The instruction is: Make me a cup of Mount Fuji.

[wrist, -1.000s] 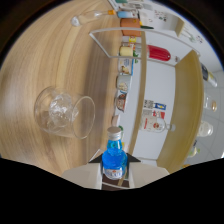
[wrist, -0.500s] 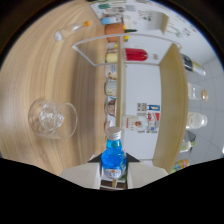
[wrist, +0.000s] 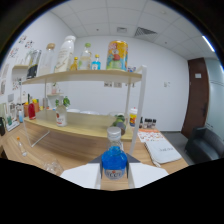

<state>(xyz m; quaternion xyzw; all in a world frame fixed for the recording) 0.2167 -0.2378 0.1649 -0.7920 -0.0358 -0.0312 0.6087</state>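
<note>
A small clear bottle of blue liquid [wrist: 114, 161] with a pale cap stands upright between my two white fingers [wrist: 82, 175]. My gripper [wrist: 114, 174] is shut on the bottle's lower body. A clear glass [wrist: 51, 165] rests on the wooden table just ahead of the left finger; only its faint outline shows. The bottle's base is hidden between the fingers.
Beyond the bottle stands a two-level wooden shelf [wrist: 85, 75] carrying several bottles and jars. To the right of the bottle a white booklet [wrist: 161, 151] lies on the wooden table [wrist: 75, 150]. A brown door [wrist: 197, 95] and a dark chair [wrist: 206, 142] are further right.
The view has swung from a sideways tilt to upright. The blue bottle has stayed in the fingers. The glass has shifted from well out to the left to just ahead of the left finger.
</note>
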